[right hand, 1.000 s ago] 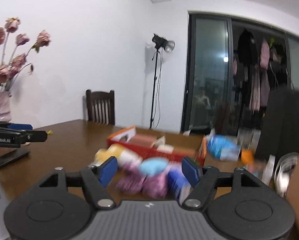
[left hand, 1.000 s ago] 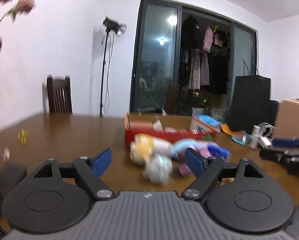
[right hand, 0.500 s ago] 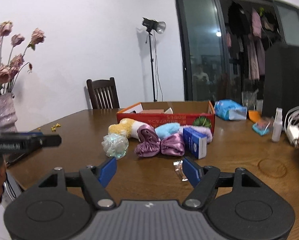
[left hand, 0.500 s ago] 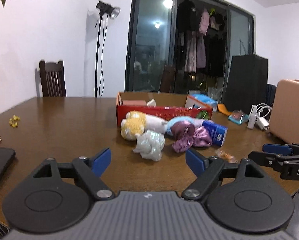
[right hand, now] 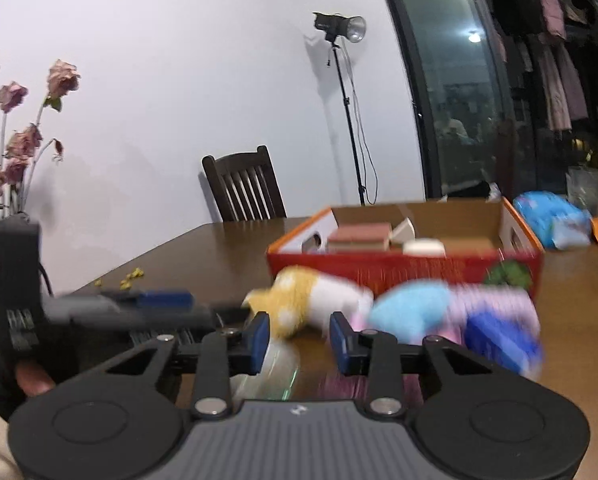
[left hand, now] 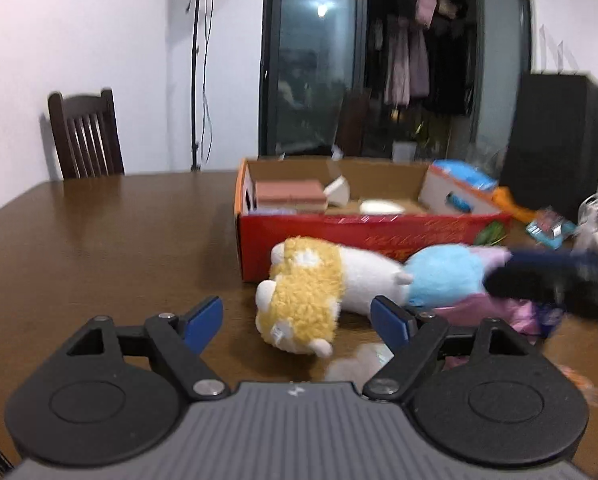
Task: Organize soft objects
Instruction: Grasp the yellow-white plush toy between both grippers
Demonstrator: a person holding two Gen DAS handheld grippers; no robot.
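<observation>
Barely started, I'd say: the soft things lie loose on the brown table (left hand: 111, 240), none yet sorted into the red cardboard box (left hand: 379, 232) at frame centre, which already holds a pinkish block, a white wedge and a pale oval piece.

Biggest of the soft things is the yellow-and-white plush toy (left hand: 307, 296), lying on its side just in front of the box, fleecy and squashy-looking. Touching its right end is a light blue plush (left hand: 443, 276), and lower right of that sits a purple satin bundle (left hand: 495, 312), blurred. A clear crinkly puff (right hand: 275, 368) shows low in the right wrist view, too smeared to read well.

My left tool (left hand: 297, 320) stands wide apart, empty, with the yellow plush beyond its tips. My right tool (right hand: 299, 336) is closing, and I see nothing pinched between its pads; the plush toys lie past them.
</observation>
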